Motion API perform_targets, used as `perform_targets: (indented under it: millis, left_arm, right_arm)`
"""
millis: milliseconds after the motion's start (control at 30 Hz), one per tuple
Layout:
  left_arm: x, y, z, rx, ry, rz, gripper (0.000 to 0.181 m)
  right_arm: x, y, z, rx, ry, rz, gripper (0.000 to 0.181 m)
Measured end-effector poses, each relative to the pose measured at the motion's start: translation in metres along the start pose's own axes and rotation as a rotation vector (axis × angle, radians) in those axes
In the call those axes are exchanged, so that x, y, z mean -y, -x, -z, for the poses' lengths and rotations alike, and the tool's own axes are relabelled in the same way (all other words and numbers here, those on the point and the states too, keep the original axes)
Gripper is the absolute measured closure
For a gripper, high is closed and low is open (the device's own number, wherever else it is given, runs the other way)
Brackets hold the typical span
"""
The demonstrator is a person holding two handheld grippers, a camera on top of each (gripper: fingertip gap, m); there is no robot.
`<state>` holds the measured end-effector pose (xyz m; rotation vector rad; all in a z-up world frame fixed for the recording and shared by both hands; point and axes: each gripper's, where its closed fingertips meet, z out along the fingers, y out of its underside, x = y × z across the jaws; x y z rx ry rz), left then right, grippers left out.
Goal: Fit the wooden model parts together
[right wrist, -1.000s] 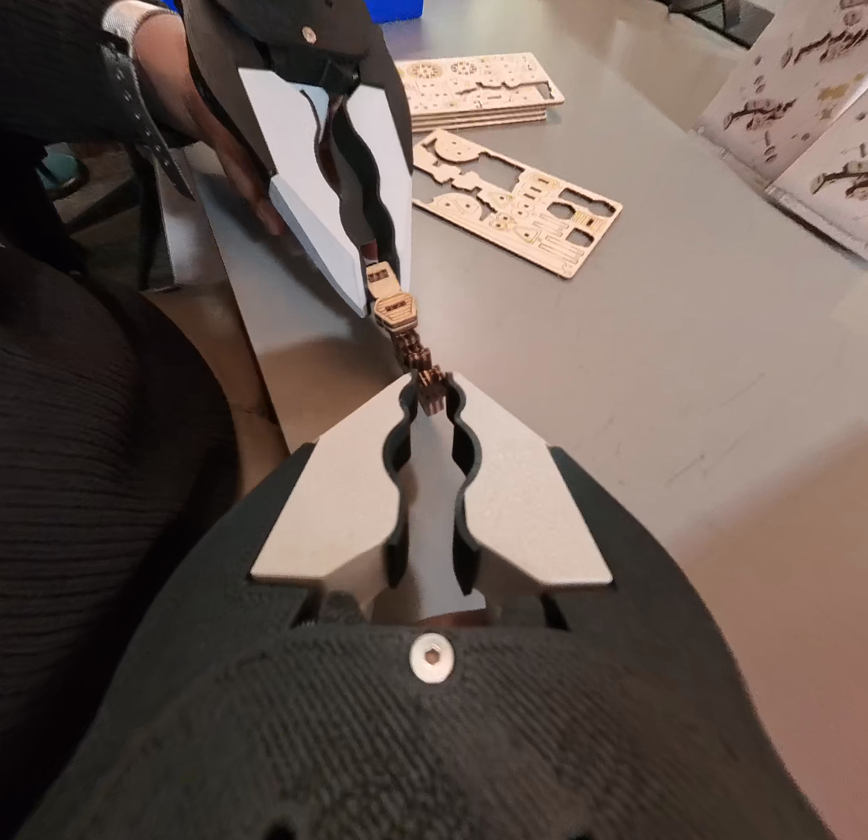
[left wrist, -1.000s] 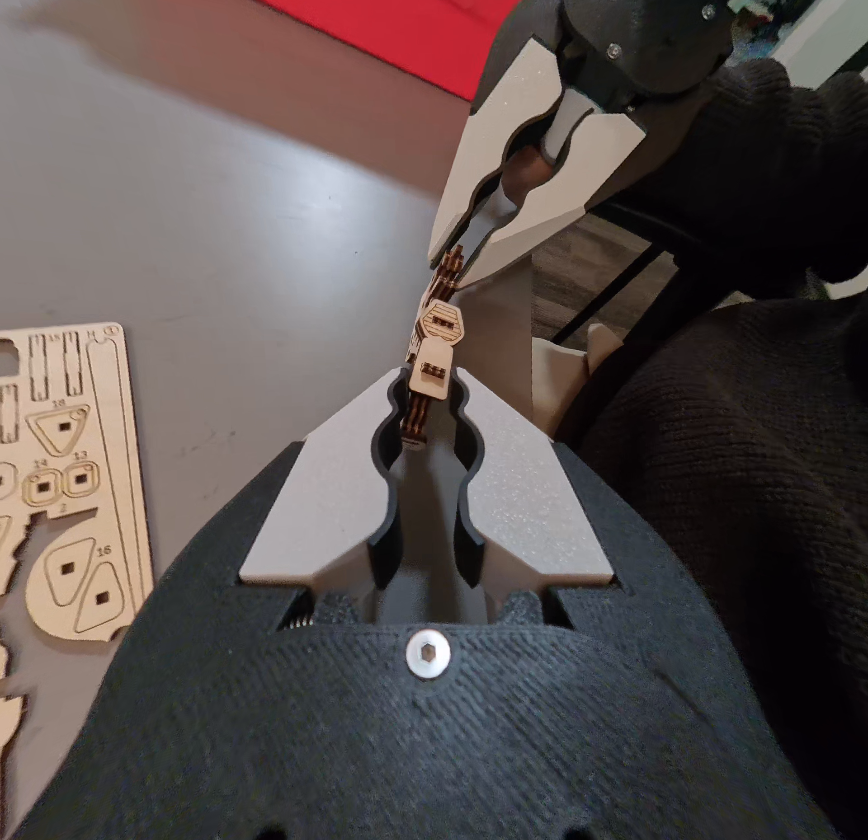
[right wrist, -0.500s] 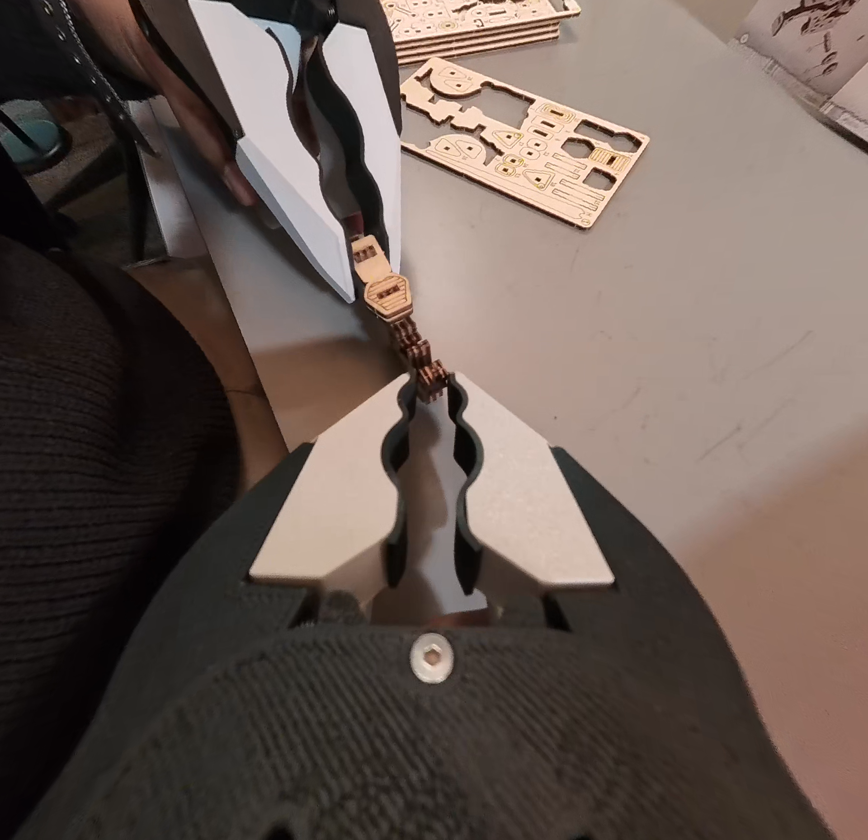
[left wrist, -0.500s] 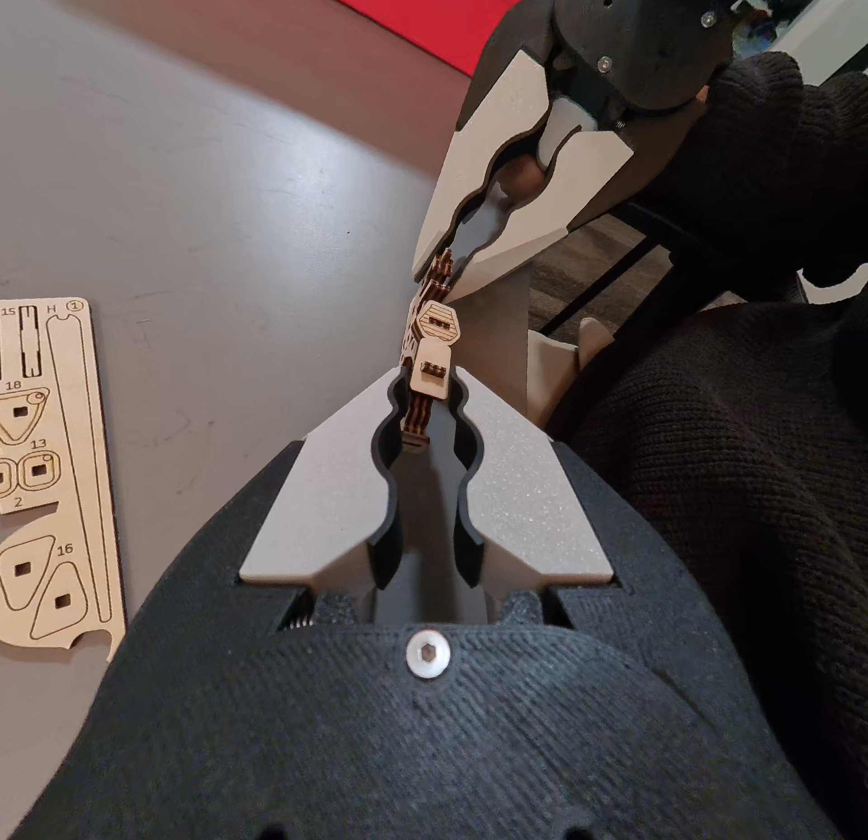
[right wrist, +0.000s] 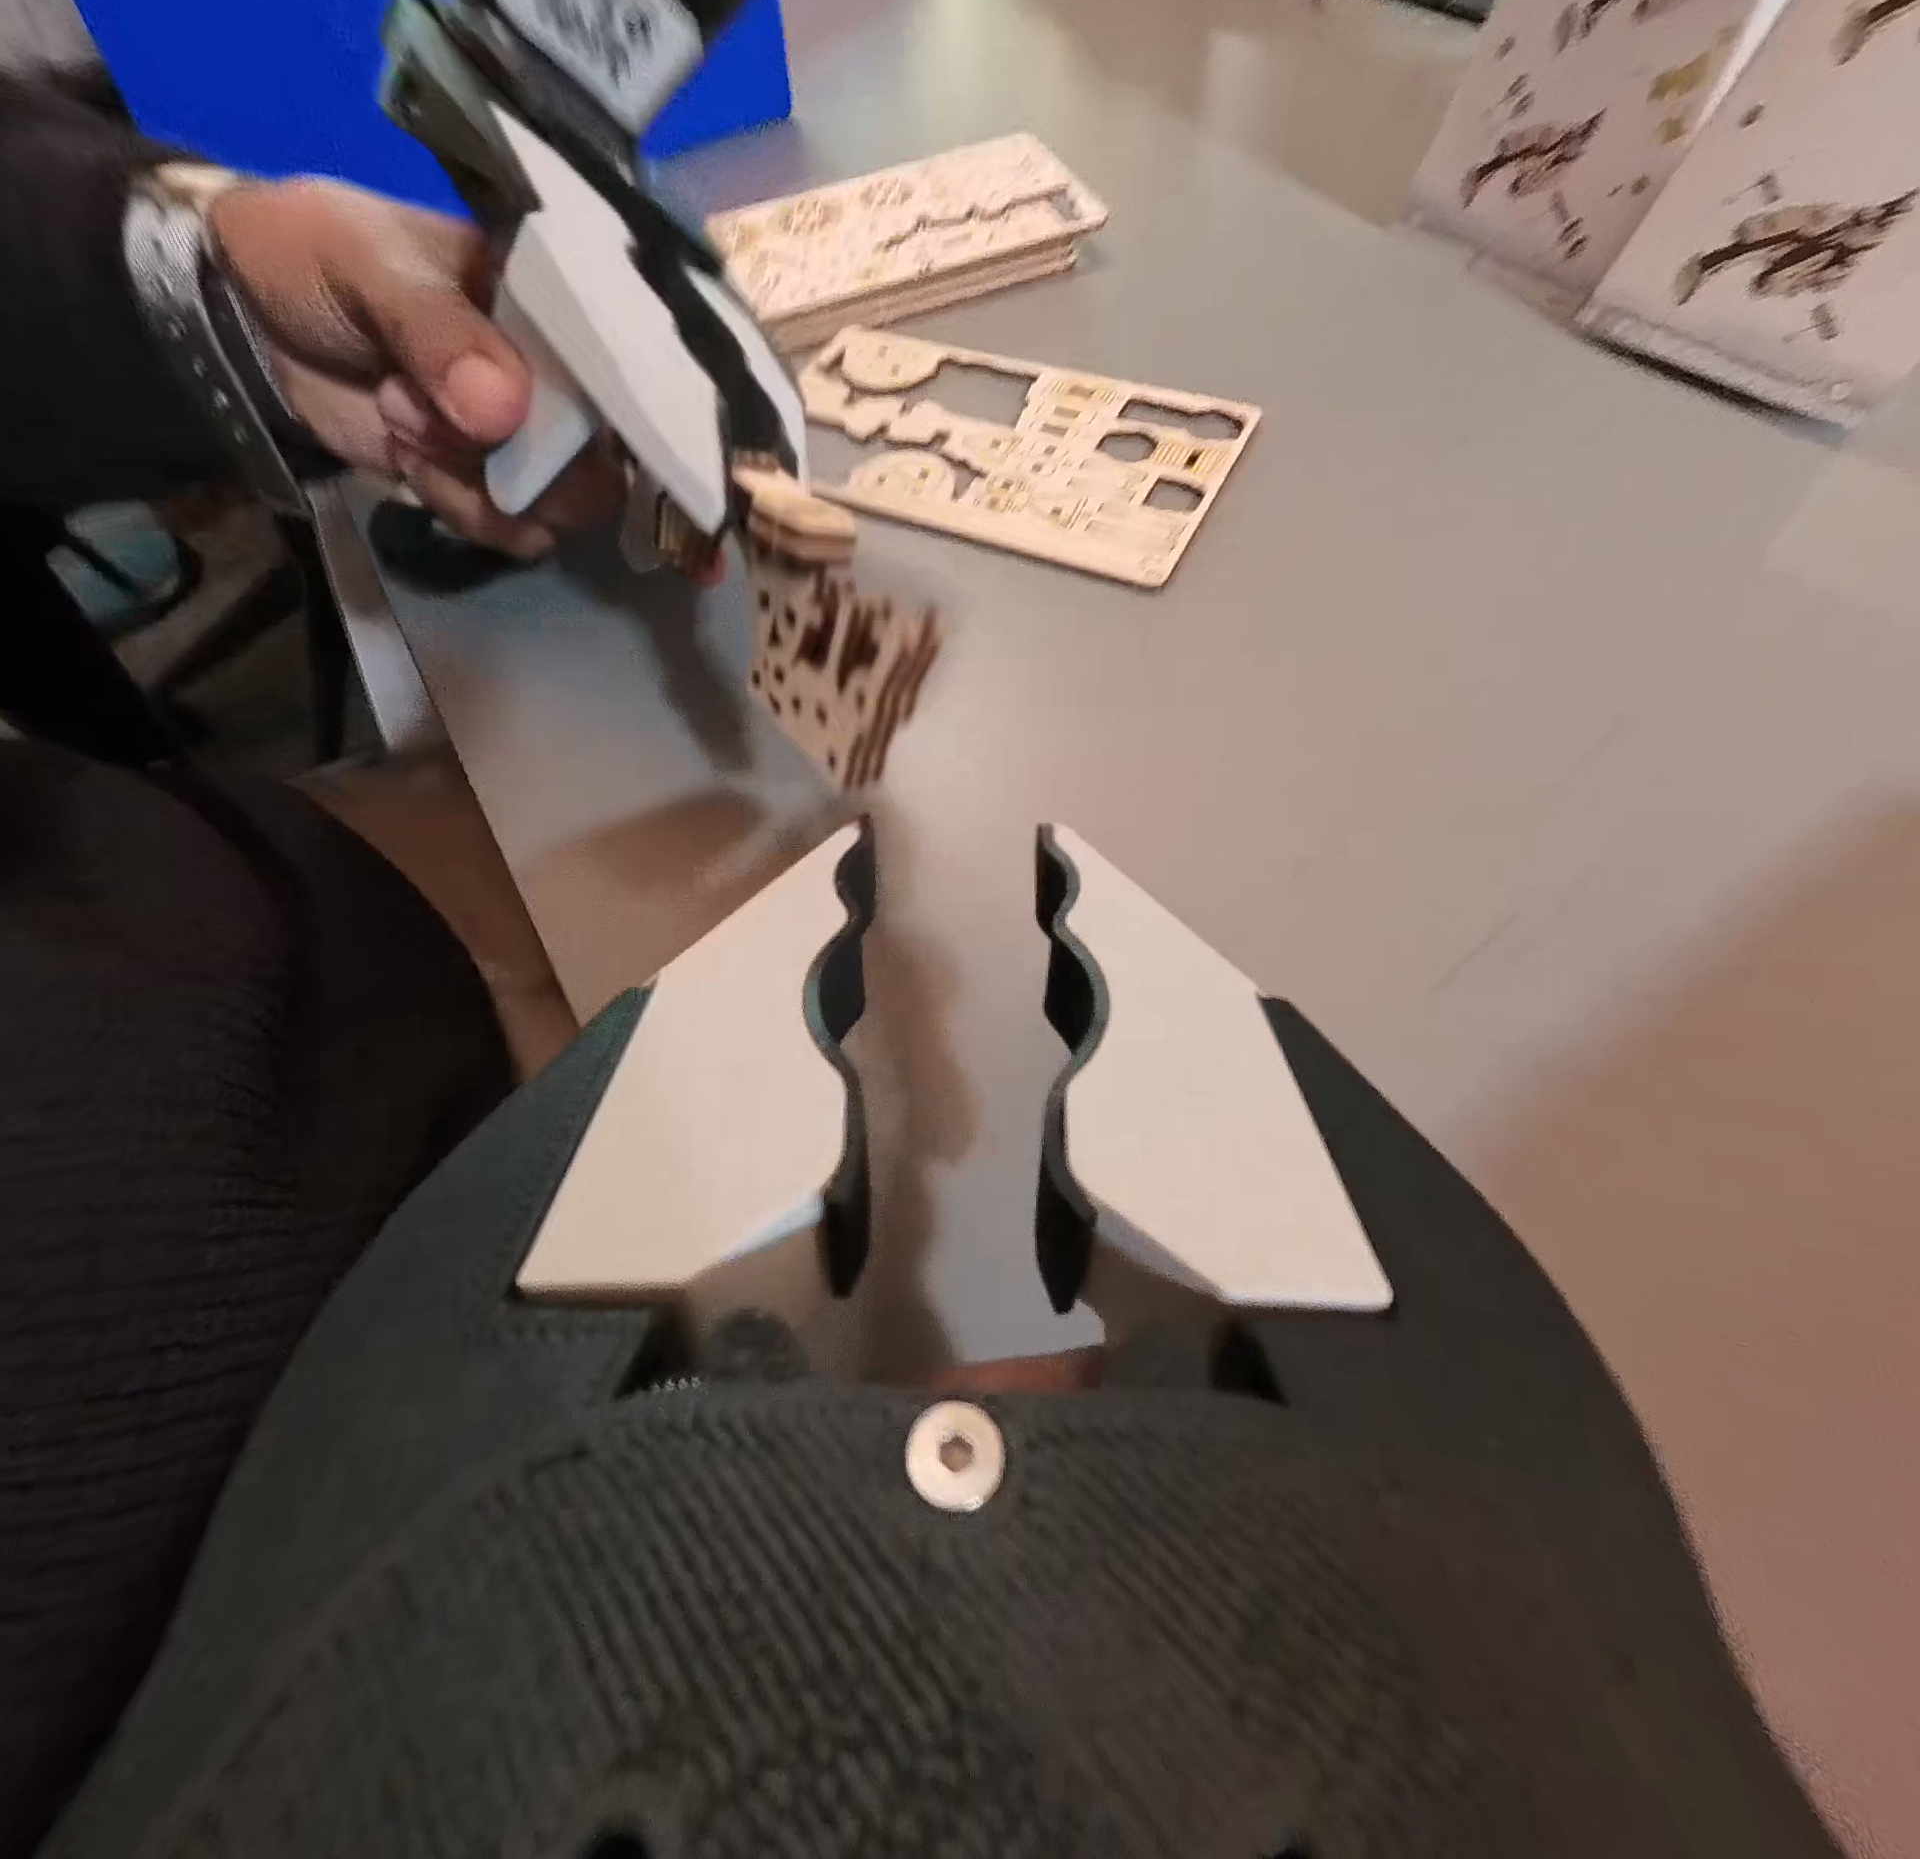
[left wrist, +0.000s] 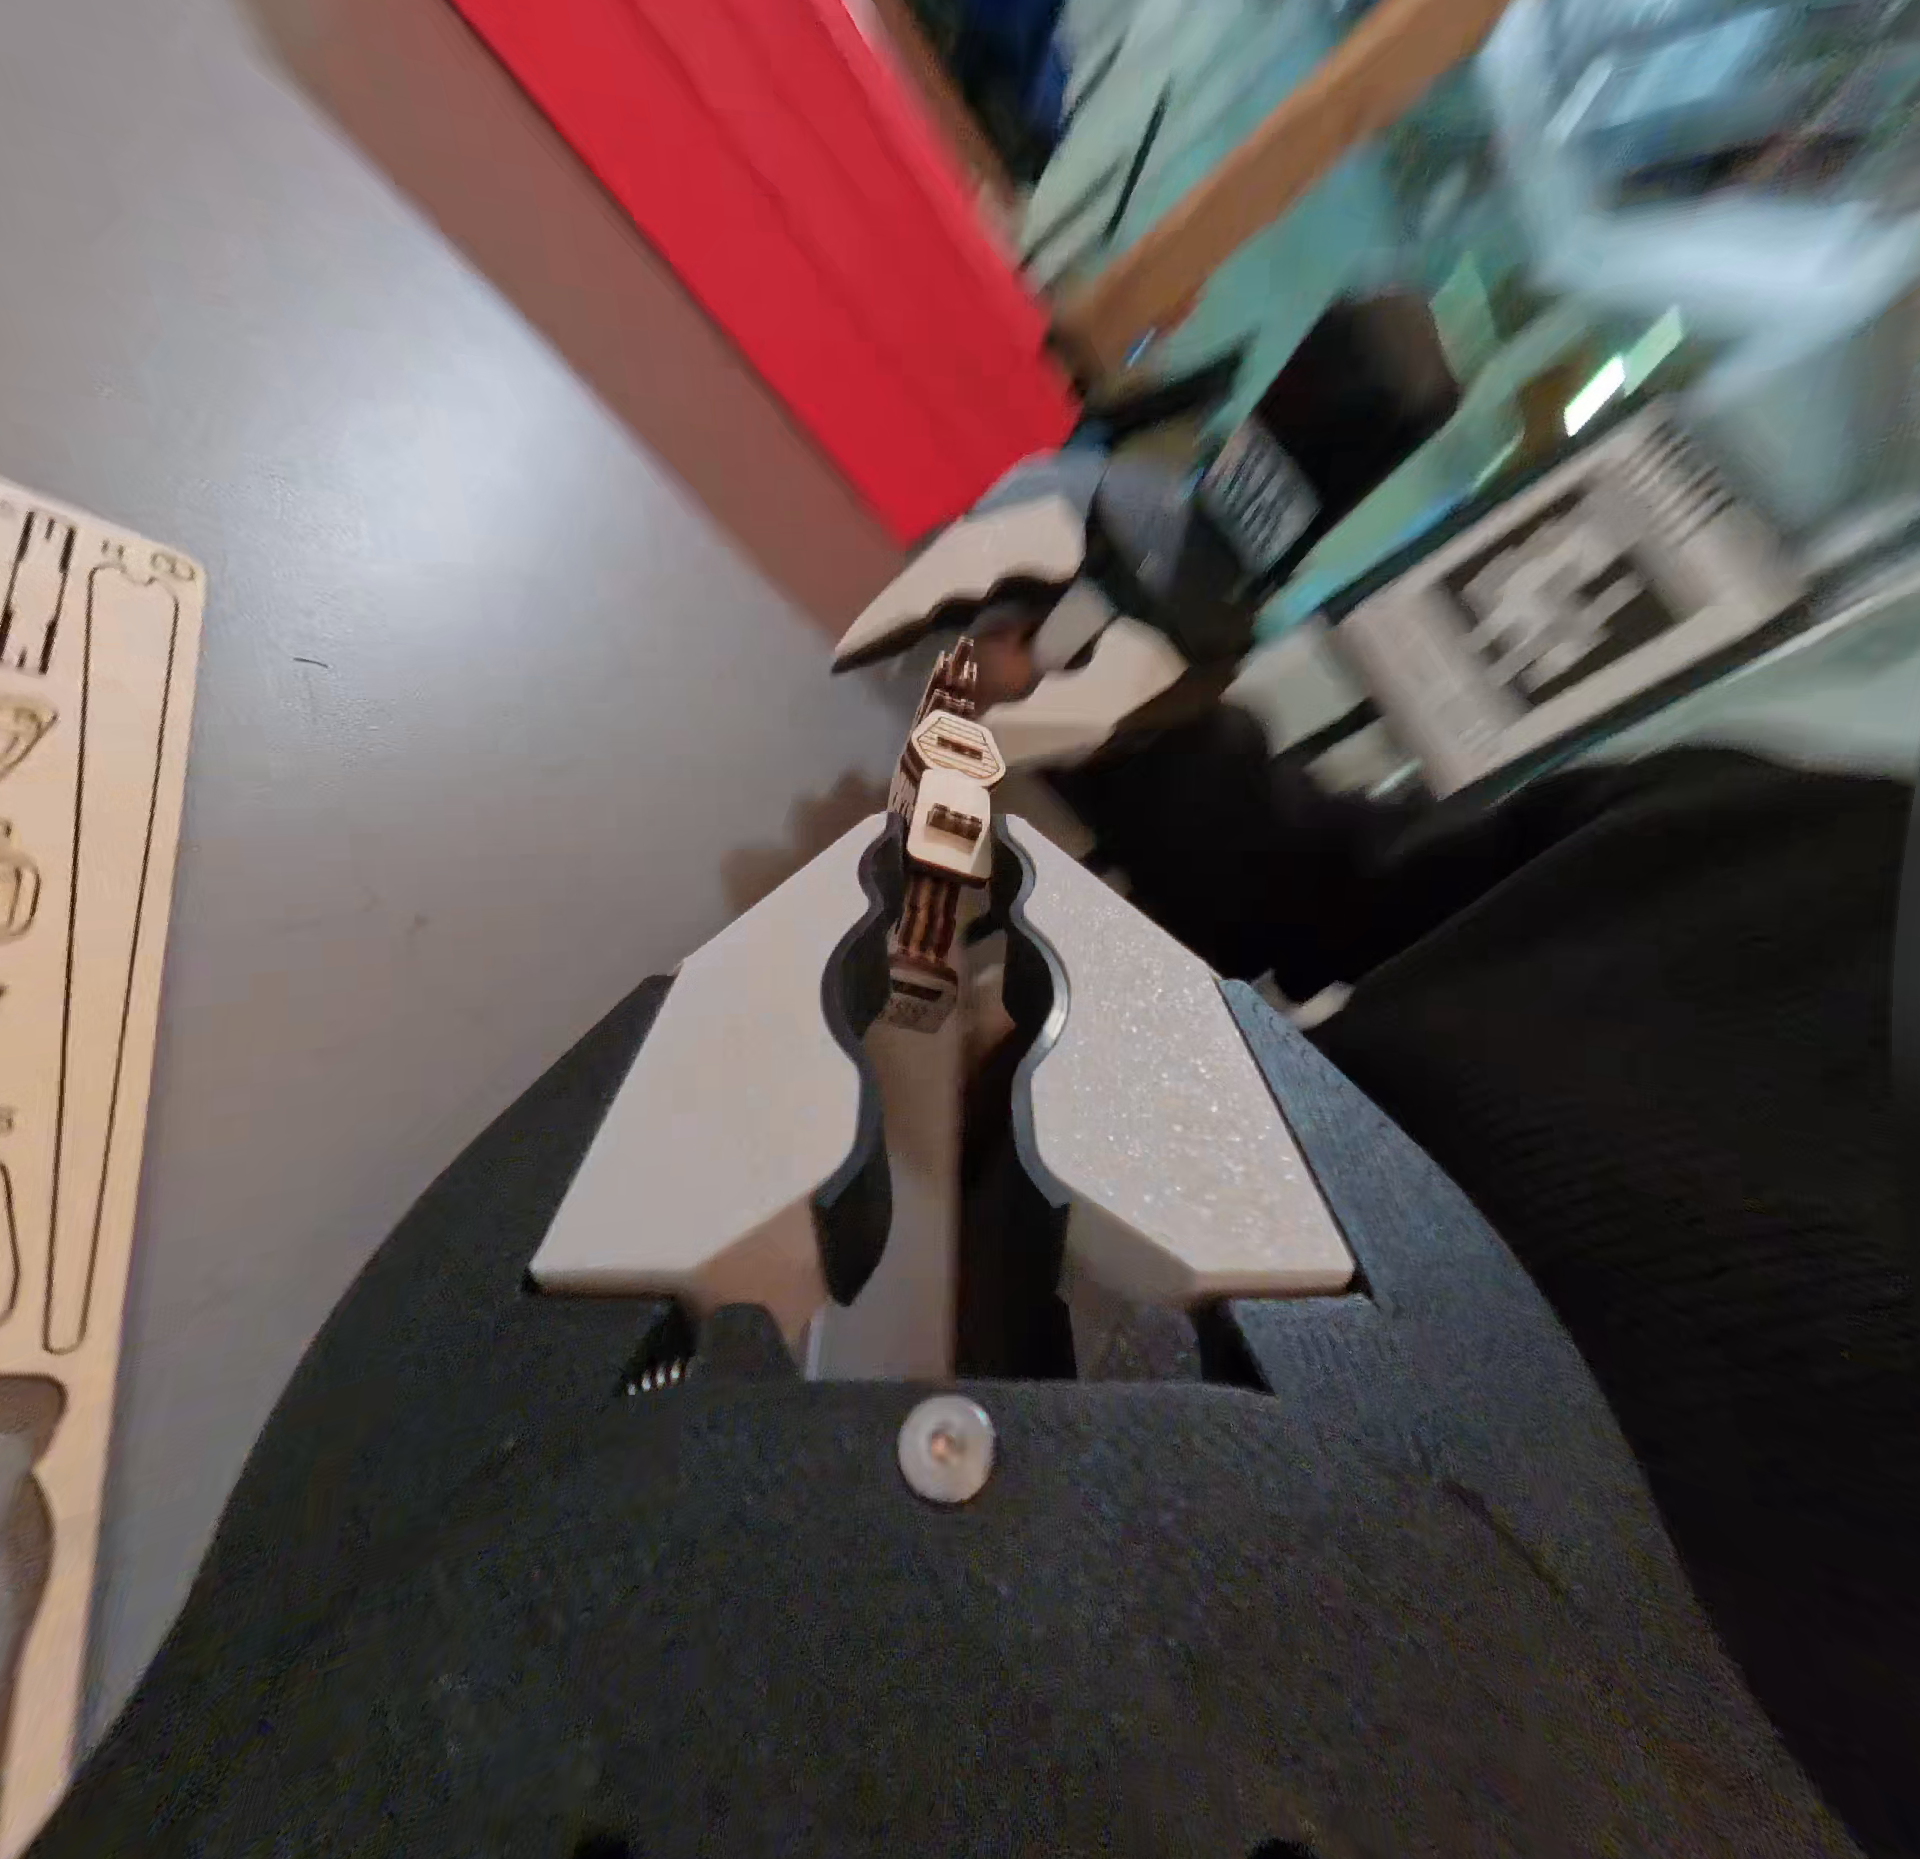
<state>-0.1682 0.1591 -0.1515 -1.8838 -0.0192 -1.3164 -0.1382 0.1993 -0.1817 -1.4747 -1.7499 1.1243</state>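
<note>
change: the right gripper (right wrist: 954, 843) has let go of the wooden model assembly (left wrist: 943, 822); its jaws now stand apart and empty, just short of the piece.
left gripper (left wrist: 943, 833): still clamped on the assembly, holding it over the grey table (right wrist: 1507, 666) edge.
meaning: that joint looks seated; the next piece likely comes from the cut-out parts sheet (right wrist: 1039, 448).

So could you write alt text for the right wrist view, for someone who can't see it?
An open two-finger right gripper points over a grey table toward the left gripper, which holds a small blurred wooden model. Wooden part sheets lie beyond.
</note>
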Motion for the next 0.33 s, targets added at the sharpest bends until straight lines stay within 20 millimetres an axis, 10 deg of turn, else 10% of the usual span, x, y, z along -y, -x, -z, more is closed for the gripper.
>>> perform_targets:
  millis: [333]
  left_arm:
    - [0.052,-0.005,0.038,-0.307,-0.363,0.394,0.168]
  right_arm:
    - [0.02,-0.014,0.013,0.012,-0.157,-0.169,0.153]
